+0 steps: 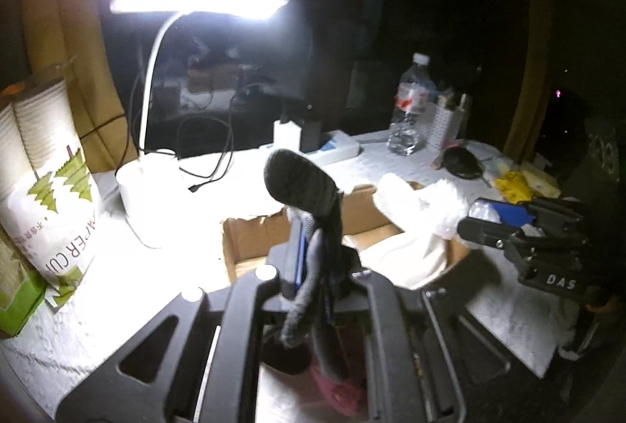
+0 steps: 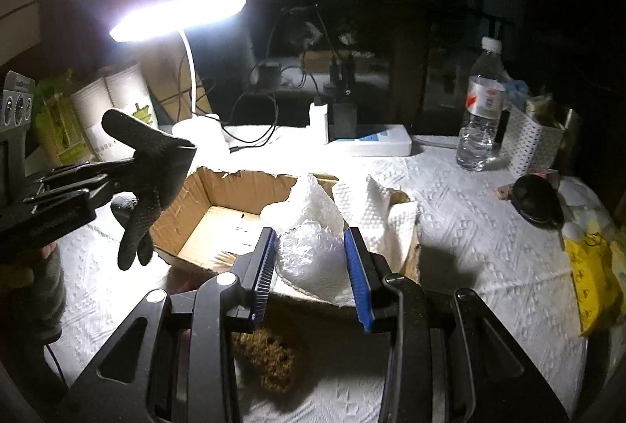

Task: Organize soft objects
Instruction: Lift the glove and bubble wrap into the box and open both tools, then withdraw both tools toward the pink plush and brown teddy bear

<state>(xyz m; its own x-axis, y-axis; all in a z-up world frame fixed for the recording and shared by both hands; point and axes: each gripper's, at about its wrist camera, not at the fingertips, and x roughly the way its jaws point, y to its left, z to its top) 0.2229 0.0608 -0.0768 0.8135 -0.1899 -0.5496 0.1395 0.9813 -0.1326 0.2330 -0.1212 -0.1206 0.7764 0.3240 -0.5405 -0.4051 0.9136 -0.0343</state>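
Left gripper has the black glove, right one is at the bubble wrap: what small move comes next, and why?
Probably carry the glove rightward over the box and release. The left gripper is shut on it, holding it in the air beside the box's left wall, fingers dangling outside. The right gripper is open around the bubble wrap, which already lies in the box at the near wall.

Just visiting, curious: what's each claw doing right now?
Left claw shut on black glove, held beside cardboard box. Right claw open around bubble wrap at the box's near edge. Nothing blocking.
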